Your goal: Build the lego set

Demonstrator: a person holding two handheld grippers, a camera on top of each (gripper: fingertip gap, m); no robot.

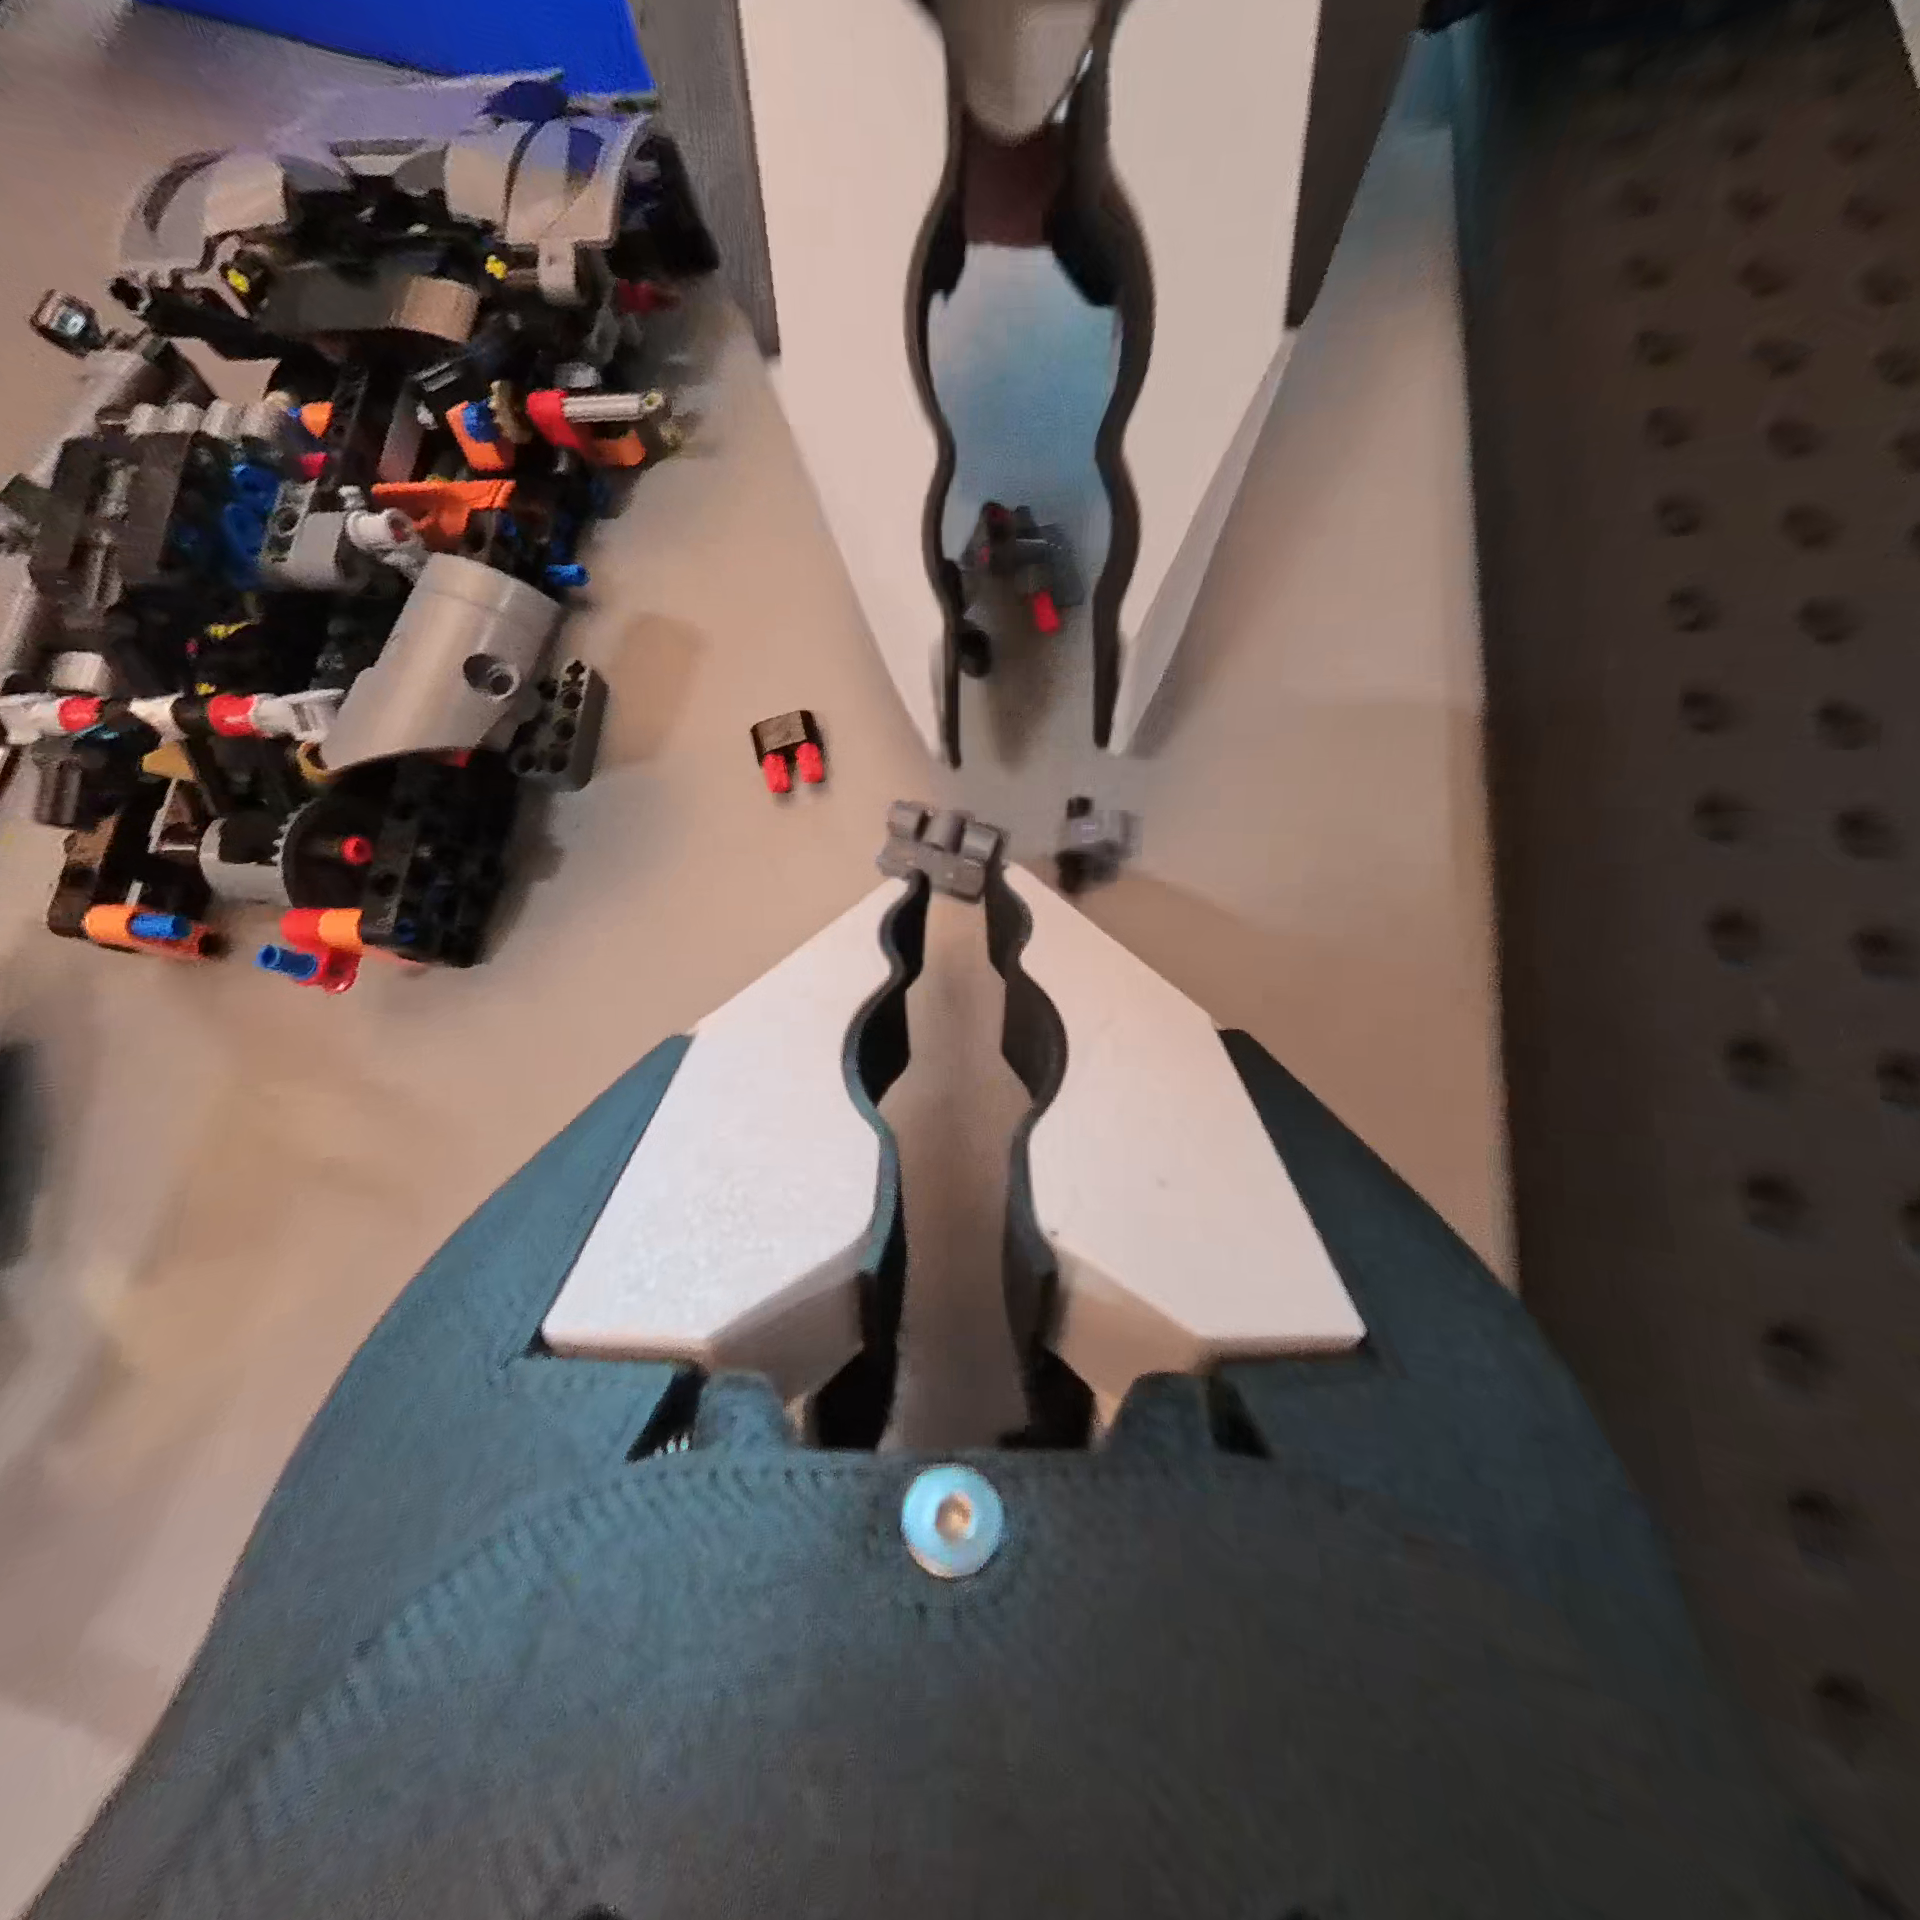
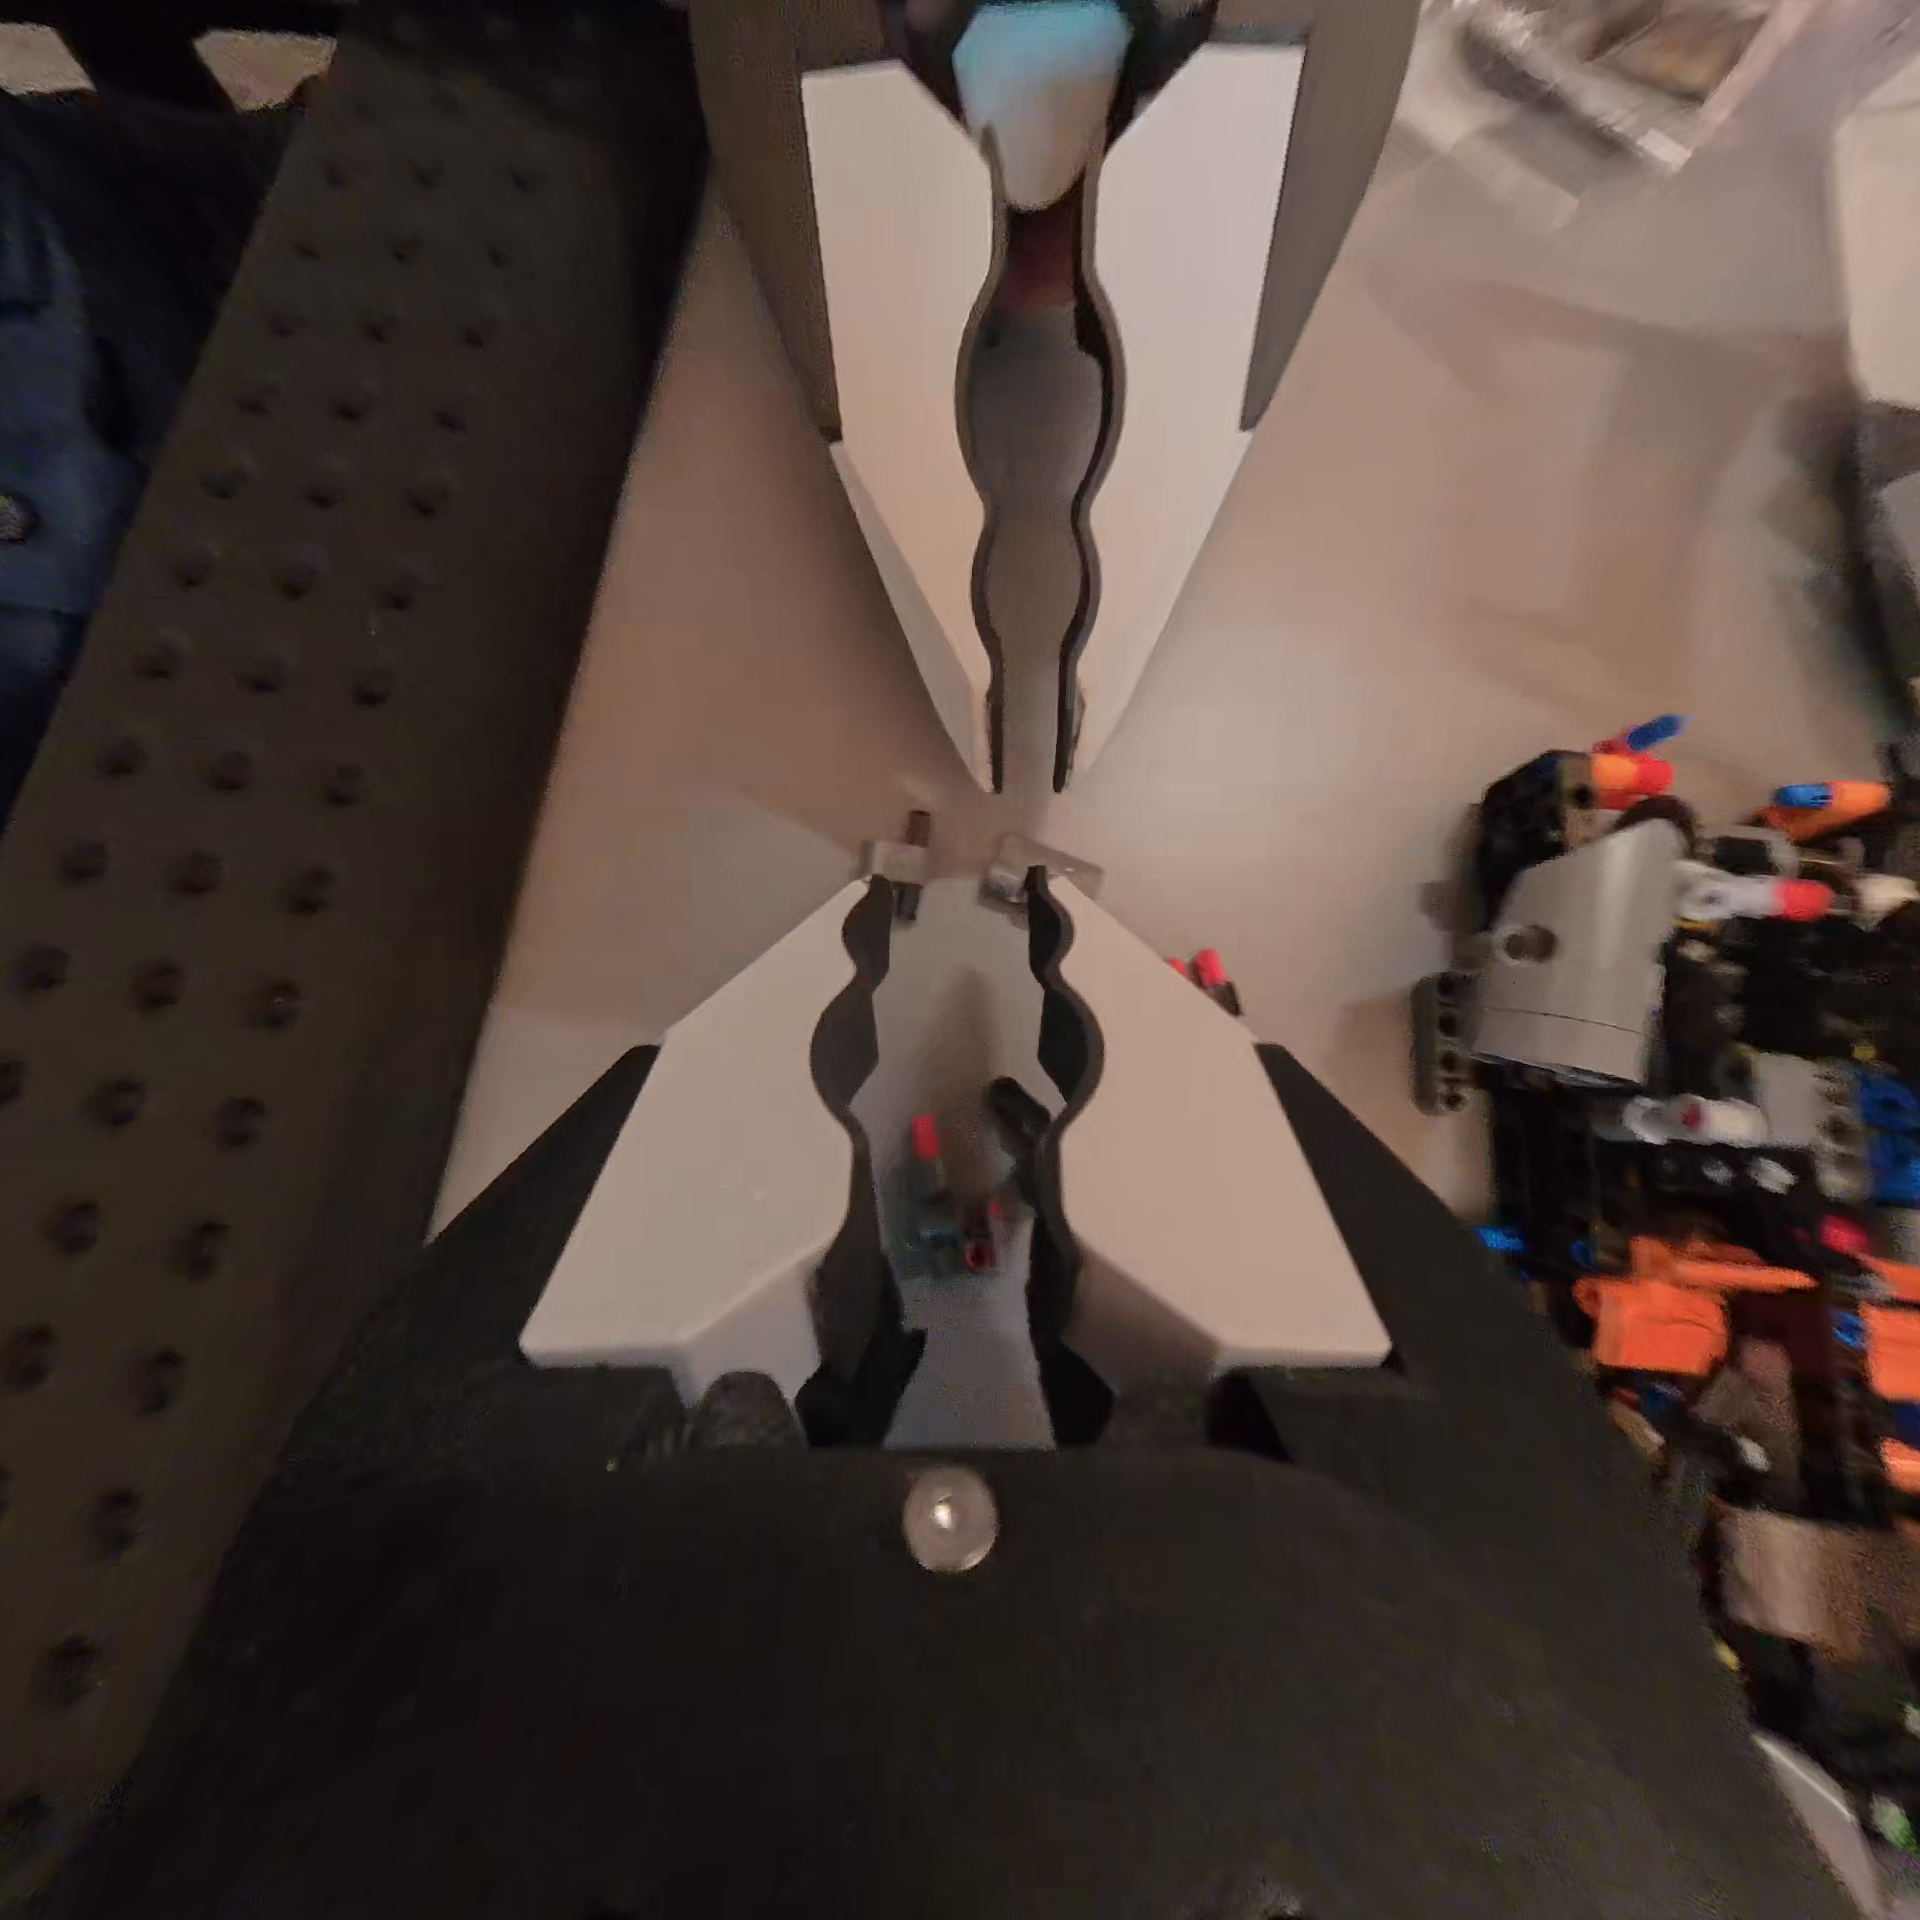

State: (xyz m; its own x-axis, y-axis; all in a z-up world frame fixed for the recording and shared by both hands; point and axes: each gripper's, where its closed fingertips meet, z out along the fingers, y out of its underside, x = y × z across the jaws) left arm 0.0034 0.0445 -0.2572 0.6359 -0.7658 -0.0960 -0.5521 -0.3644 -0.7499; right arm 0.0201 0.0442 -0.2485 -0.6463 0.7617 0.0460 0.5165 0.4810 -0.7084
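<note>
My left gripper (image 1: 954, 883) points down at the table with its jaws nearly closed on a small grey lego connector (image 1: 940, 844), pinched at its near edge. The connector also shows in the right wrist view (image 2: 1029, 871). My right gripper (image 2: 958, 883) faces the left one tip to tip and is open and empty. A second small grey piece with a black pin (image 2: 899, 860) lies at its left fingertip and also shows in the left wrist view (image 1: 1091, 836). A small black sub-assembly with red pins (image 2: 951, 1195) lies on the table between the right fingers.
The large part-built lego vehicle (image 1: 291, 582), black, grey and orange, sits to one side on the beige table (image 1: 675, 1091). A black piece with two red pins (image 1: 790, 748) lies near it. A dark perforated mat (image 2: 260, 727) borders the other side. Clear plastic bags (image 2: 1610, 73) lie farther off.
</note>
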